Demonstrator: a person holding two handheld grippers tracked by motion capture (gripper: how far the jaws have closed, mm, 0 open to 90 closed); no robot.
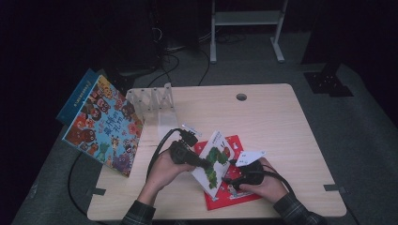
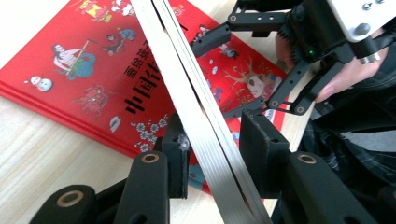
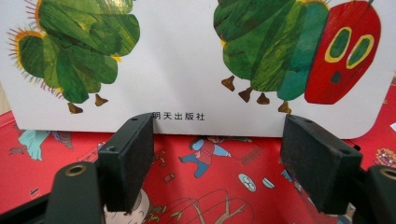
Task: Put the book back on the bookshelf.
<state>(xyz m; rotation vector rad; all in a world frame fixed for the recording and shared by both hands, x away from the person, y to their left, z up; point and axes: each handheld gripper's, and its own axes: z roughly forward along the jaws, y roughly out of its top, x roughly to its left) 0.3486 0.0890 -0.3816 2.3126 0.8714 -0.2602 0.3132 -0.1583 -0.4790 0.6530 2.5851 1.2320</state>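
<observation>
A white picture book with a green caterpillar (image 1: pixel 215 161) stands tilted on its edge over a red picture book (image 1: pixel 236 198) that lies flat near the table's front. My left gripper (image 1: pixel 202 163) is shut on the caterpillar book's page edge (image 2: pixel 187 79); its jaws press both sides (image 2: pixel 210 154). My right gripper (image 1: pixel 230 180) is open, low in front of the cover (image 3: pixel 177 70), with the cover's bottom edge just beyond its jaws (image 3: pixel 217 140). The red book (image 3: pixel 210 186) lies under them. In the left gripper view the right gripper (image 2: pixel 224 74) hovers over the red book (image 2: pixel 84 84).
A large colourful picture book (image 1: pixel 103 124) leans off the table's left edge, with a blue book (image 1: pixel 77 96) behind it. A clear slotted book rack (image 1: pixel 150 99) stands at the back left. The wooden table (image 1: pixel 281 126) has a cable hole (image 1: pixel 241 97).
</observation>
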